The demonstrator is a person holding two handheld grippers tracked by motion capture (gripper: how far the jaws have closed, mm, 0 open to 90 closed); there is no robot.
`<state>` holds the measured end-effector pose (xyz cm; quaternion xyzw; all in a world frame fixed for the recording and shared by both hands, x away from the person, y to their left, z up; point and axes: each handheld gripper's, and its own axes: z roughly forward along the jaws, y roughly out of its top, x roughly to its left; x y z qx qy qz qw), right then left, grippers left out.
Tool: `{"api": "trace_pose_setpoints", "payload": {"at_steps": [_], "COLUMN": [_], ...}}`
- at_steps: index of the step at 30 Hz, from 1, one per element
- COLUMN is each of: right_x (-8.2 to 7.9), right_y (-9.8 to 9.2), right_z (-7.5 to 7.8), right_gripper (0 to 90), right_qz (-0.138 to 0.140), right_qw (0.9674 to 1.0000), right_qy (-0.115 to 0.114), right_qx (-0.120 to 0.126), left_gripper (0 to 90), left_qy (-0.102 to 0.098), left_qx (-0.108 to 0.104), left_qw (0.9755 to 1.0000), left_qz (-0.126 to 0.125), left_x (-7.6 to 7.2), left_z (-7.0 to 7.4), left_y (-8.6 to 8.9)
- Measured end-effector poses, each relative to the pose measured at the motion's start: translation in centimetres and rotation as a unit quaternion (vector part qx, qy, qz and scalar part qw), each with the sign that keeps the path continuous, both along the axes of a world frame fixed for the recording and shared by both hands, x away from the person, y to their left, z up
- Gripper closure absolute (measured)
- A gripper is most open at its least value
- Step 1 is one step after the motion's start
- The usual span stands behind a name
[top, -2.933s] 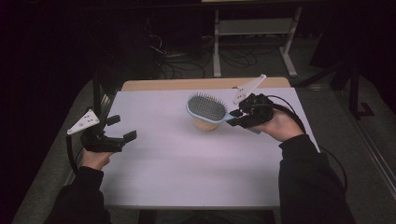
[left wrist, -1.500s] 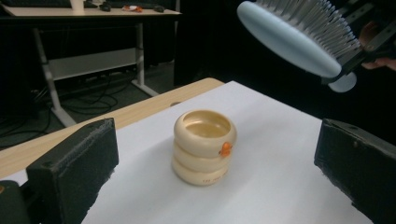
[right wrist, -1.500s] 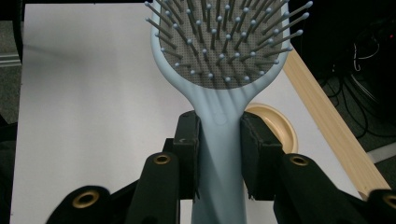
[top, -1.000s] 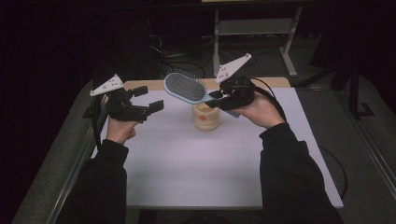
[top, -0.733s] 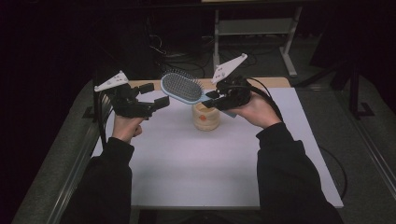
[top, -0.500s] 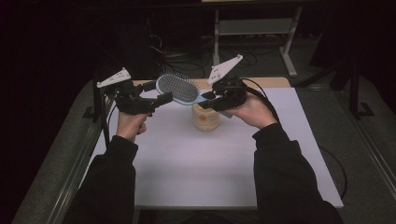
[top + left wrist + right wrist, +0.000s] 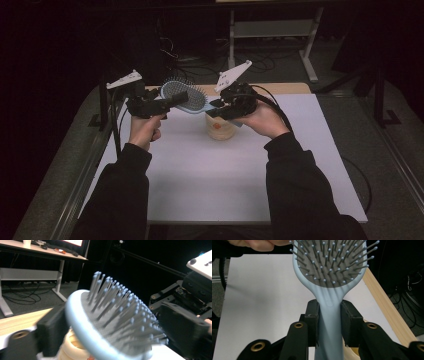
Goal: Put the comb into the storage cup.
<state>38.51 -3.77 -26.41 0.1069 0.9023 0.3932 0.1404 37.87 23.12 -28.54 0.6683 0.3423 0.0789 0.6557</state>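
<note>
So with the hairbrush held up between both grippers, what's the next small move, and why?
Probably close the left gripper fully on the brush head. Its jaws have just been closing around the head, while the right gripper clamps the handle above the jar.

Your hairbrush [image 7: 112, 325] hides most of the cream jar [image 7: 72, 350]; your left gripper's [image 7: 105, 340] near jaw is blurred.

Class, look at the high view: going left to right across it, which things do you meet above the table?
Left tool → hairbrush → right tool, with the beige jar just below it.
</note>
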Motion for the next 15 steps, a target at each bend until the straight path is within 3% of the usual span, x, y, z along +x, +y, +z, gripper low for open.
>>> {"api": "trace_pose_setpoints", "payload": {"at_steps": [6, 15], "right_x": [-0.05, 0.11], "right_y": [0.26, 0.53], "right_z": [0.03, -0.36], "right_gripper": [68.6, 68.7], "right_qz": [0.001, -0.013], "right_qw": [1.0, 0.9998], "right_qy": [-0.006, -0.012], "right_qx": [0.003, -0.001], "left_gripper": [22.2, 39.5], "left_qy": [0.008, 0.05], "left_qx": [-0.014, -0.055], "left_qw": [0.9998, 0.9972], "left_qz": [0.013, 0.01], "left_x": [0.12, 0.81], "left_z": [0.13, -0.02], "left_y": [0.04, 0.07]}}
